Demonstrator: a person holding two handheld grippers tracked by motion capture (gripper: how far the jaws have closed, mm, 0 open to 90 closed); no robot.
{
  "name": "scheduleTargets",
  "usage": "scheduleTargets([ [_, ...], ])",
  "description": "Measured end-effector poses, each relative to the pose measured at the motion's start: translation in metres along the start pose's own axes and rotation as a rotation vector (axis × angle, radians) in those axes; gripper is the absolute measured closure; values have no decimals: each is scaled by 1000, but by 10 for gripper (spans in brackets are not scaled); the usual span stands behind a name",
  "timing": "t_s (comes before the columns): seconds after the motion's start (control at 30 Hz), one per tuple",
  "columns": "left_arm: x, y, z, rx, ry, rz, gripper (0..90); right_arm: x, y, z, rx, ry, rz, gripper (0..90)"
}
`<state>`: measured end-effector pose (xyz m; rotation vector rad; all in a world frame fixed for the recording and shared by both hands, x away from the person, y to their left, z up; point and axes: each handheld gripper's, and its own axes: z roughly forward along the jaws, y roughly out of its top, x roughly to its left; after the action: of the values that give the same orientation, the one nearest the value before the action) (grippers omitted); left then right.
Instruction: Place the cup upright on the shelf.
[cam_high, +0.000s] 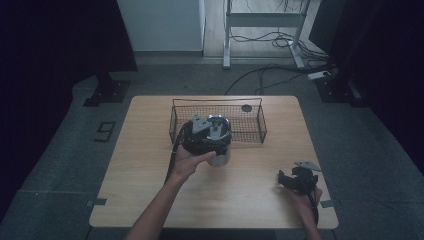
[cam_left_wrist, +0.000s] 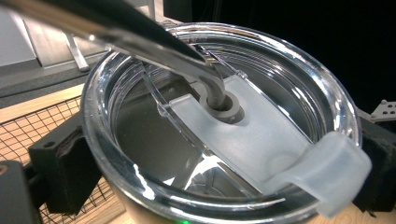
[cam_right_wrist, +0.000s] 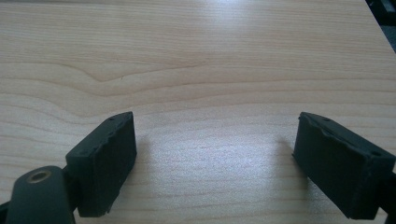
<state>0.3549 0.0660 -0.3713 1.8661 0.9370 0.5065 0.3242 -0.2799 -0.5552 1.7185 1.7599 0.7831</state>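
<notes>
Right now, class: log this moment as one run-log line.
left claw: shut on tumbler | right claw: open, on table | basket: behind tumbler

High view looks down; both gripper views sit close above the table (cam_high: 150, 150).

Wire basket (cam_high: 255, 125) on wooden table (cam_high: 150, 165) (far side).

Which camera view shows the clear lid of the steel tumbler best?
The left gripper view: the clear lid is seen close up, with its frosted slider, the metal straw through it, and black pads on both sides of the tumbler. The high view shows it small and dim atop the tumbler. The right gripper view shows bare table.
</notes>
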Motion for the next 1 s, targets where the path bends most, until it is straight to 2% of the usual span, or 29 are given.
scheduleTargets([
  [0.43,9,3,5,4,10,-17,37,0,0,0,0,-1,-1,128],
  [0.77,24,11,10,3,31,-40,37,0,0,1,-3,-2,5,128],
  [1.0,30,13,17,2,33,-57,37,-1,0,0,-1,-3,5,128],
])
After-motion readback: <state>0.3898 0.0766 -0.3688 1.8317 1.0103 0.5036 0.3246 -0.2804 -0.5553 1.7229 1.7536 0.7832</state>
